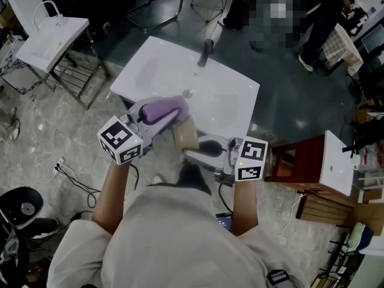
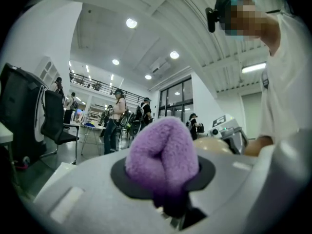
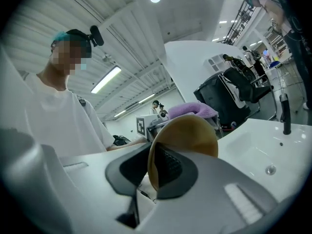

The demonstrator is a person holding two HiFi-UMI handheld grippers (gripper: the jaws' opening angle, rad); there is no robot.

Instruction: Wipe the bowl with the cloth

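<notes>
- Your left claw (image 2: 163, 182) is clenched on the purple cloth (image 2: 163, 152). In the left gripper view the cloth bulges up from between the dark pads as a thick folded wad.
- Your right claw (image 3: 157, 172) is grasping the bowl (image 3: 192, 133) by its rim. The right gripper view shows the tan wall standing edge-on in the grip, with a dark pad on each side of it.
- You hold the bowl in the air, tipped onto its side, in front of your chest and over the near edge of the white sink (image 1: 231, 104). It rests on nothing but the claw.
- You bring the cloth in from your left, and it sits just above and beside the bowl's upper edge. From the right gripper view it peeks out behind the top of the bowl. Whether cloth and bowl actually touch, you cannot tell from any view.
- Both claws point roughly level, and their tips come close together at the bowl.
- On the sink below, the dark faucet (image 1: 205, 53) stands at the far edge, and the small drain (image 3: 269, 169) lies in the basin.
- Beyond the sink, people (image 1: 327, 23) stand on the grey floor (image 1: 48, 131), and loose cables (image 1: 75, 179) trail across it at your left.
</notes>
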